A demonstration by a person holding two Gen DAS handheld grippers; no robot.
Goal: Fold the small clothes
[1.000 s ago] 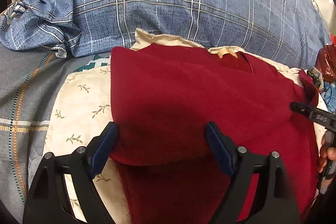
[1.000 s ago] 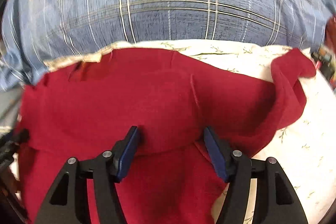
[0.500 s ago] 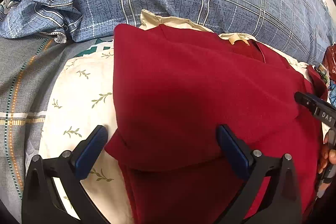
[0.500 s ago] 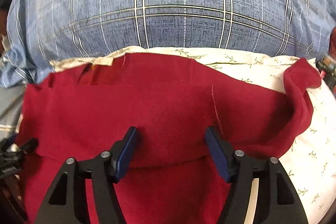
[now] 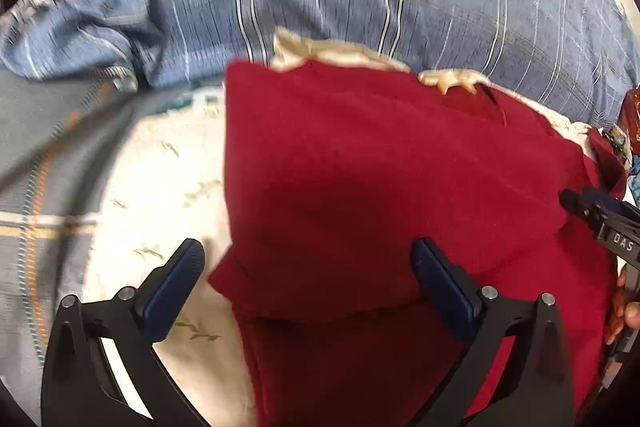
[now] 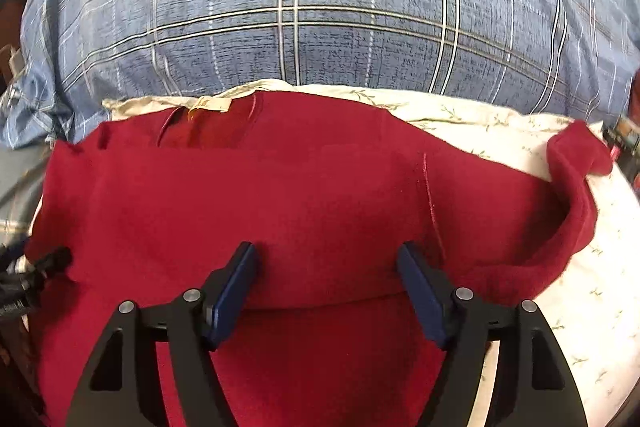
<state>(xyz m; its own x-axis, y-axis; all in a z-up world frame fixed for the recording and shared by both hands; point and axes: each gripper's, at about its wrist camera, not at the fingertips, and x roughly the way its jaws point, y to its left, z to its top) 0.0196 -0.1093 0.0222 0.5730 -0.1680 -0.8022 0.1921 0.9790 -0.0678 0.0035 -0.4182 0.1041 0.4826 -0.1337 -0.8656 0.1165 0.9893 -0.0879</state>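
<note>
A dark red garment (image 5: 360, 167) lies on a cream leaf-print cloth (image 5: 160, 195), its lower part doubled up over the body. A pale label shows at its neck (image 6: 210, 105). My left gripper (image 5: 306, 251) hovers over the fold's left corner, jaws wide open and holding nothing. Over the fold's right half my right gripper (image 6: 326, 251) has its jaws opening; the folded edge lies between the pads, which do not press it. One sleeve (image 6: 576, 179) sticks out loose to the right. Each gripper shows at the edge of the other's view: the right gripper (image 5: 600, 215), the left gripper (image 6: 40, 267).
A big blue plaid pillow (image 6: 320, 7) fills the space behind the garment. A grey striped bedcover (image 5: 48, 167) lies to the left. Small coloured packets (image 5: 624, 135) sit at the far right. A person's hand (image 5: 624, 315) holds the right gripper.
The left jaws spread wider and came off the folded edge. The right jaws also widened a little. The red fold has settled flat on the garment.
</note>
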